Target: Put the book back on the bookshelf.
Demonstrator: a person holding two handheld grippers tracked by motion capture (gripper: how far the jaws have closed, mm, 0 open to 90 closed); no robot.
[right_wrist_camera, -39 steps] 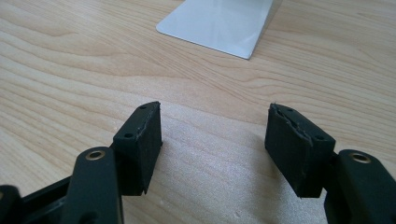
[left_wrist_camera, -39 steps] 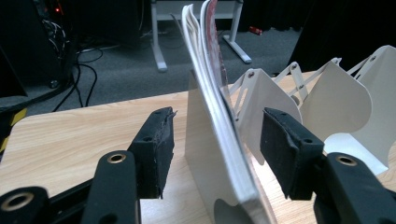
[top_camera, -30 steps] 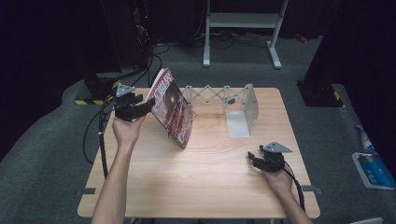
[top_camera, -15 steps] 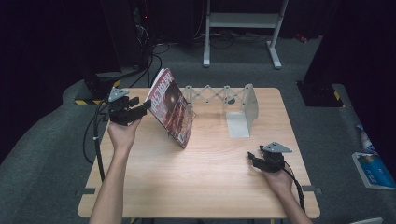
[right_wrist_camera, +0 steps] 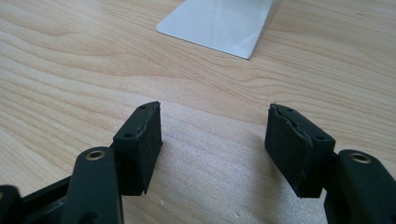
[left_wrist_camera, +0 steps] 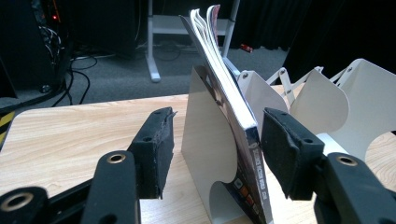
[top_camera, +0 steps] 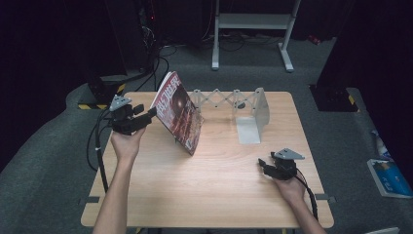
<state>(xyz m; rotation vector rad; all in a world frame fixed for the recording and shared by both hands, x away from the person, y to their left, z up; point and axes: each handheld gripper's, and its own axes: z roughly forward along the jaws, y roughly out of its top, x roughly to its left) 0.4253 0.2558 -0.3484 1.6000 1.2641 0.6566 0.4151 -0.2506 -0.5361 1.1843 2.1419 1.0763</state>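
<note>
A red-covered magazine stands tilted on the wooden table, leaning in the left end of a white accordion rack. My left gripper hovers just left of it, open, jaws pointing at its edge. In the left gripper view the magazine and a white divider stand beyond and between the pads without touching them, so my left gripper holds nothing. My right gripper rests low near the table's front right, open and empty; my right gripper has bare wood between its pads.
The rack's tall end plate and its flat foot stand right of centre. Beyond the table are a white metal stand and cables on the floor. A blue and white item lies on the carpet at right.
My left hand has drawn back to the left, a little away from the magazine. The magazine keeps its tilt in the rack. The right hand has not moved.
</note>
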